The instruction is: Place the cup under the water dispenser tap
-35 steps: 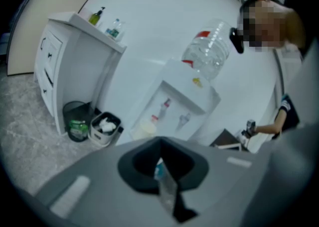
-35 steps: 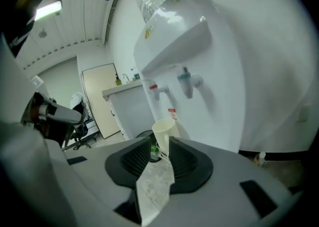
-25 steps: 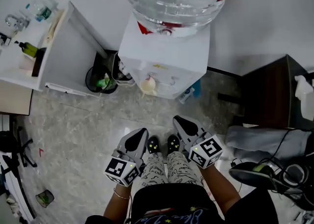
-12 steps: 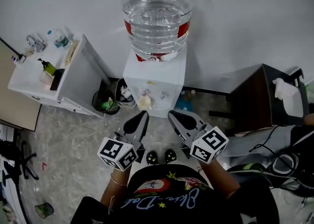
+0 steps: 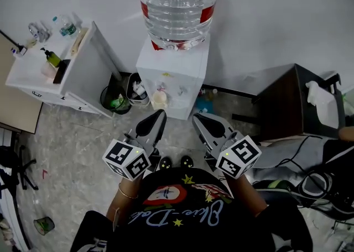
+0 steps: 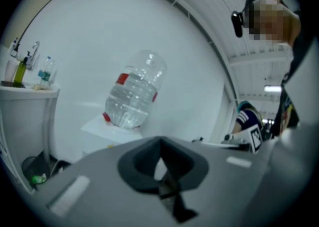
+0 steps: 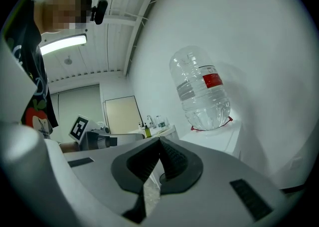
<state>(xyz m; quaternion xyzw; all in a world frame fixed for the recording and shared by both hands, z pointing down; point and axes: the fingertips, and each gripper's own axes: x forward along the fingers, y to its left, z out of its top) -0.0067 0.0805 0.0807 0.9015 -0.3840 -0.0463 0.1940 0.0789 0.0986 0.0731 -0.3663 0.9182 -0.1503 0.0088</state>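
A cream cup (image 5: 159,100) stands in the tap recess of the white water dispenser (image 5: 182,74), which carries a large clear bottle (image 5: 178,8). Neither gripper touches it. My left gripper (image 5: 160,114) and right gripper (image 5: 197,118) hover side by side in front of the dispenser, both pointing at it, a short way back from the cup. In the left gripper view the left gripper (image 6: 159,142) is shut and empty, with the bottle (image 6: 132,96) ahead. The right gripper (image 7: 159,142) is also shut on nothing, and the bottle (image 7: 202,91) shows beyond it. The cup is hidden in both gripper views.
A white counter (image 5: 55,74) with small bottles stands left of the dispenser, with black bins (image 5: 115,99) between them. A dark cabinet (image 5: 293,101) is at the right, cables and shoes (image 5: 326,190) below it. An office chair (image 5: 11,162) sits at the far left.
Both grippers have risen from low near the floor to higher in front of the dispenser, and the head view has risen with them. The cup stays in the tap recess.
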